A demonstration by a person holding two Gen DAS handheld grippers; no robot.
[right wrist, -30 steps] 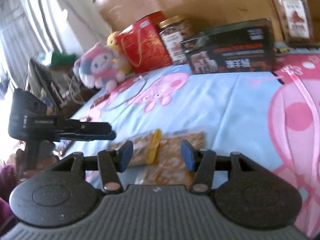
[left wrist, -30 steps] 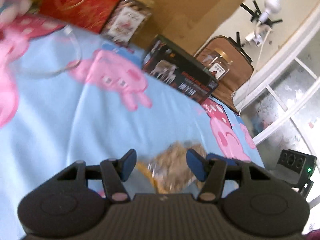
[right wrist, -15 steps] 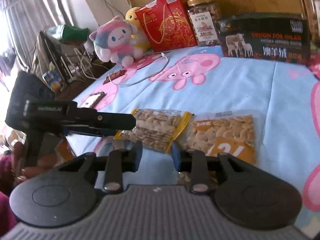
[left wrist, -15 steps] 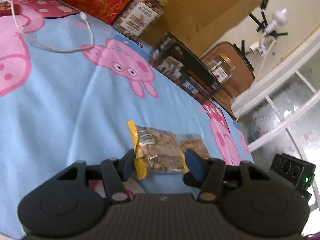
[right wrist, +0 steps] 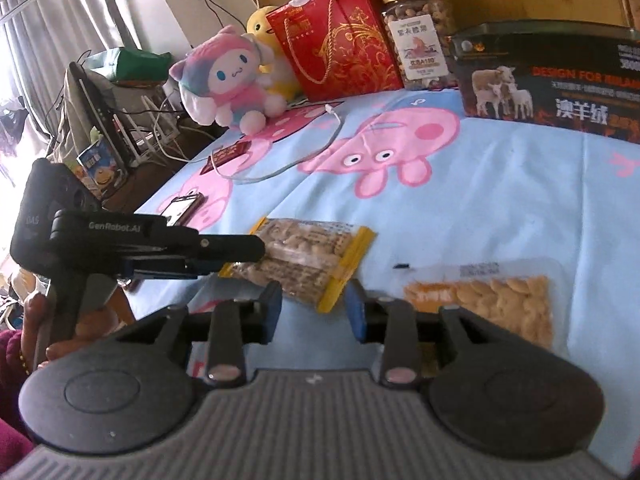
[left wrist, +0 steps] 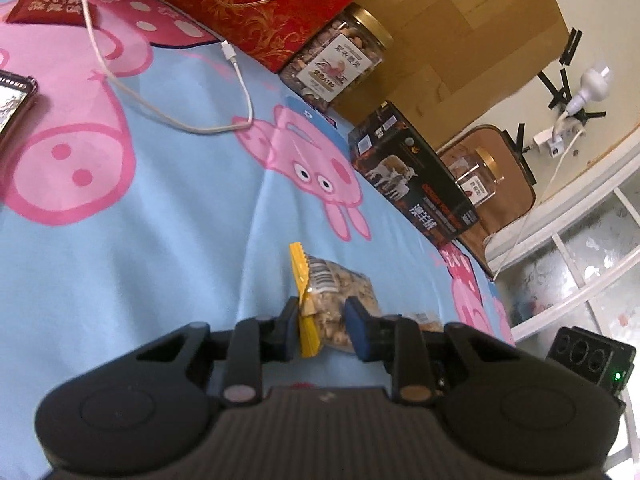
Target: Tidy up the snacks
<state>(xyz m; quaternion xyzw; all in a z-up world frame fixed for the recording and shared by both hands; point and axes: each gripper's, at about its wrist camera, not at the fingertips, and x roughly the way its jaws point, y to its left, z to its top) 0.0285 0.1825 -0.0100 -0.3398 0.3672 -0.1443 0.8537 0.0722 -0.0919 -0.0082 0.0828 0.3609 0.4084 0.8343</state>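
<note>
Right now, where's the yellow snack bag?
The yellow snack bag lies on the blue bedsheet, left of the almond packet, with the left gripper closing around it.
</note>
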